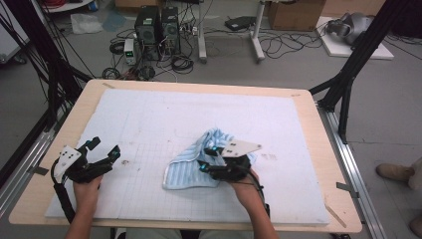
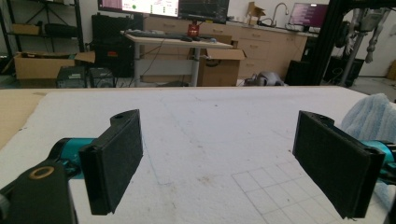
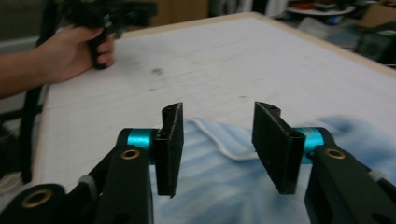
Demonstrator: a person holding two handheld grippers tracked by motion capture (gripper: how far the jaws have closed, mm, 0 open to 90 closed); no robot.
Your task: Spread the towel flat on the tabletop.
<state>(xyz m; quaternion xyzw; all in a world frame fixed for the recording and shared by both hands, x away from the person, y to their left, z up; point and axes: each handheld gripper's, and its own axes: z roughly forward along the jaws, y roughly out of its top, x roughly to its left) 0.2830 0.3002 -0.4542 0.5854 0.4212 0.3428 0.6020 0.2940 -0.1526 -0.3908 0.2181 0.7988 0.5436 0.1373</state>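
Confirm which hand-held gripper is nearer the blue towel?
Right. The right hand-held gripper hovers open over the blue towel; the left hand-held gripper sits open, well off toward the table's left edge.

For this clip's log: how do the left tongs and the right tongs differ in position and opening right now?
The left tongs sit over bare white mat near the table's left edge, while the right tongs hang over the crumpled blue cloth. The left tongs' jaws stand wide apart; the right tongs' jaws are open too, but with a narrower gap. Nothing lies between either pair of jaws. Both are black, hand-held, and point forward across the mat.
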